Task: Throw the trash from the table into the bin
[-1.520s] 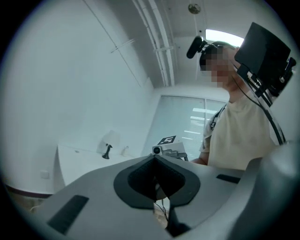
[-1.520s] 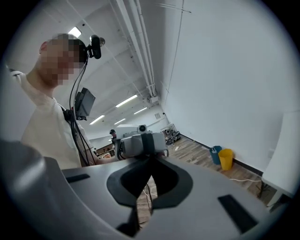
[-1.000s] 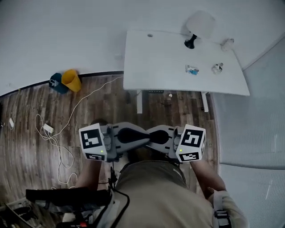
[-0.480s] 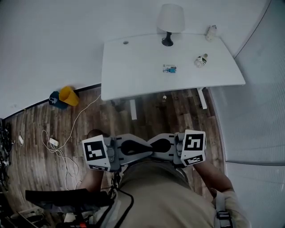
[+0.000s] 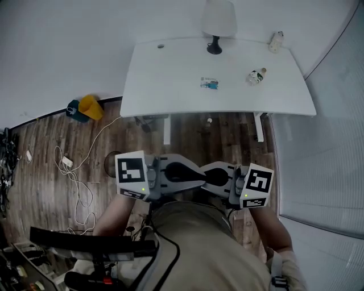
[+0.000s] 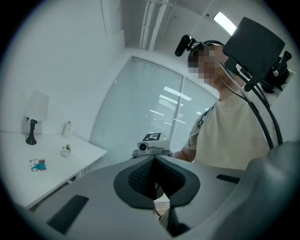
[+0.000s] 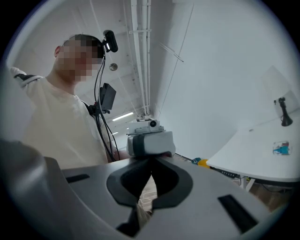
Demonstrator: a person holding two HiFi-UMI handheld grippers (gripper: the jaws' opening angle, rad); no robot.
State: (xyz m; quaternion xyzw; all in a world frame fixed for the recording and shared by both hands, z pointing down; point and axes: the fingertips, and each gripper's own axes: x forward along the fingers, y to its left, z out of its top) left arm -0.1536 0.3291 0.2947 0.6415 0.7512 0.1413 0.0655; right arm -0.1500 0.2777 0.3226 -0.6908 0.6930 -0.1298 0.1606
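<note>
Left gripper (image 6: 154, 159), right gripper (image 7: 152, 160) nearer table (image 5: 170, 85), fingers (image 6: 139, 176) together

one table (image 5: 170, 85), one lamp (image 5: 219, 20), two bottles (image 5: 257, 75) (image 5: 277, 40), one wrapper (image 5: 209, 83), one yellow bin (image 5: 91, 106).

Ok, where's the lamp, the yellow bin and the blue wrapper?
lamp (image 5: 219, 17), head view, its white shade.
yellow bin (image 5: 91, 107), head view, its side.
blue wrapper (image 5: 209, 84), head view, its middle.

Beige T-shirt (image 5: 193, 244), short sleeves (image 6: 199, 125) (black cables (image 7: 108, 136) down chest)
</note>
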